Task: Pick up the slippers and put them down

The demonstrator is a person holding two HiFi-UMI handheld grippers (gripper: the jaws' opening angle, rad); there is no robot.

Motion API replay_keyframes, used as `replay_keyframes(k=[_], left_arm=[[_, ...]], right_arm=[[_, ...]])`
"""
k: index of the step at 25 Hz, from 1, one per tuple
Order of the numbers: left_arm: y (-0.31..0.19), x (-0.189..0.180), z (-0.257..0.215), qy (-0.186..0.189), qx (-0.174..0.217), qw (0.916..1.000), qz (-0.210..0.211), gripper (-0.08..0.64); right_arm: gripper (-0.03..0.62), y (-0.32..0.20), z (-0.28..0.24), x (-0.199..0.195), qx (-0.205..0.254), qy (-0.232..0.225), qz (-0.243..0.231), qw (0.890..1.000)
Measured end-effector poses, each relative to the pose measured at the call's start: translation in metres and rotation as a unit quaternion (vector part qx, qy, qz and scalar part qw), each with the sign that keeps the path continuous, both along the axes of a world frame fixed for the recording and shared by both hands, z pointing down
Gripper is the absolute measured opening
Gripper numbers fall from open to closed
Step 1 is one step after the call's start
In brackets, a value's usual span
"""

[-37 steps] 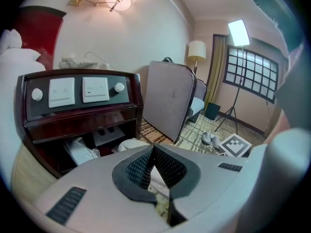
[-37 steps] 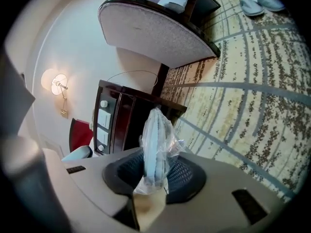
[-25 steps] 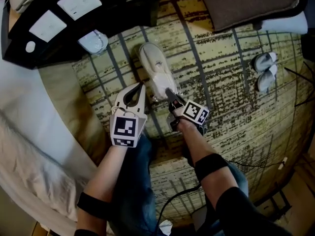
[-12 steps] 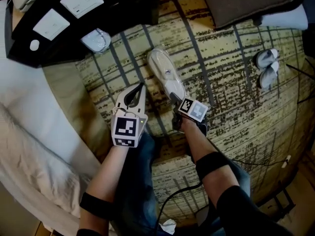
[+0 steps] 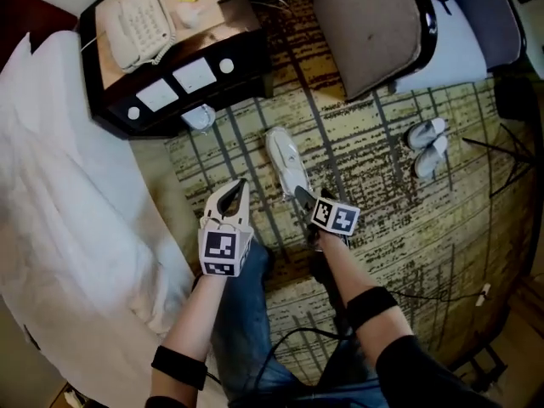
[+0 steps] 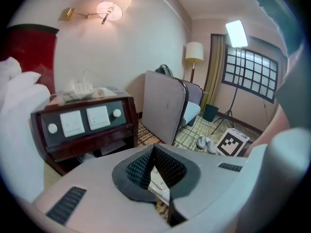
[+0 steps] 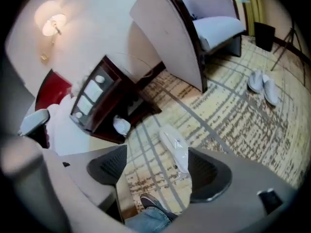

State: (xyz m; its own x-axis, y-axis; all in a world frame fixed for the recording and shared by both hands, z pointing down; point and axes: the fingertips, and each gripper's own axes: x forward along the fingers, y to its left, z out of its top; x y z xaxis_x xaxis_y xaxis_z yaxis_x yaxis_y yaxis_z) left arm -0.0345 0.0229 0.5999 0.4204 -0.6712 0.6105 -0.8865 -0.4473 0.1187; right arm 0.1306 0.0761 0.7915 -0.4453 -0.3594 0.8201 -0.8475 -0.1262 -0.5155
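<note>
The right gripper [image 7: 156, 171] has just been opening its jaws; they stand wide apart with nothing pinched between them. Through the gap, the wrapped slippers [image 7: 176, 147] lie flat on the patterned carpet [image 5: 374, 185], below and just beyond the tips, untouched. To their left, the left gripper [image 6: 154, 166] has its jaws pressed together, empty. Farther out, a dark nightstand [image 5: 183, 75] bounds the far left and the white bed [image 5: 76, 185] runs along the left edge. An armchair [image 5: 374, 24] closes the far side. Bare carpet opens rightward towards a loose slipper pair [image 5: 425, 145].
</note>
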Motion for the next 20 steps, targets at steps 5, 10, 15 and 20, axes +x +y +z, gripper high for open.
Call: replay_keyframes(k=[5,10,15,20], left_arm=[[0.007,0.002,-0.139,-0.010,0.019,0.9989,-0.042,0.002],[0.039,0.003,-0.275,-0.021,0.035,0.9935,-0.106,0.002],[0.078,-0.002,-0.387,-0.027,0.061,0.9857,-0.154,0.002],[0.122,-0.010,-0.449,-0.020,0.080,0.9808,-0.177,0.002]], right_arm=[[0.163,-0.045,-0.191,0.007,0.110,-0.003,-0.096,0.989],[0.000,-0.060,-0.374,0.036,0.208,-0.014,-0.165,0.964],[0.000,-0.048,-0.517,0.062,0.301,0.001,-0.216,0.929],[0.000,-0.011,-0.597,0.071,0.358,0.028,-0.251,0.899]])
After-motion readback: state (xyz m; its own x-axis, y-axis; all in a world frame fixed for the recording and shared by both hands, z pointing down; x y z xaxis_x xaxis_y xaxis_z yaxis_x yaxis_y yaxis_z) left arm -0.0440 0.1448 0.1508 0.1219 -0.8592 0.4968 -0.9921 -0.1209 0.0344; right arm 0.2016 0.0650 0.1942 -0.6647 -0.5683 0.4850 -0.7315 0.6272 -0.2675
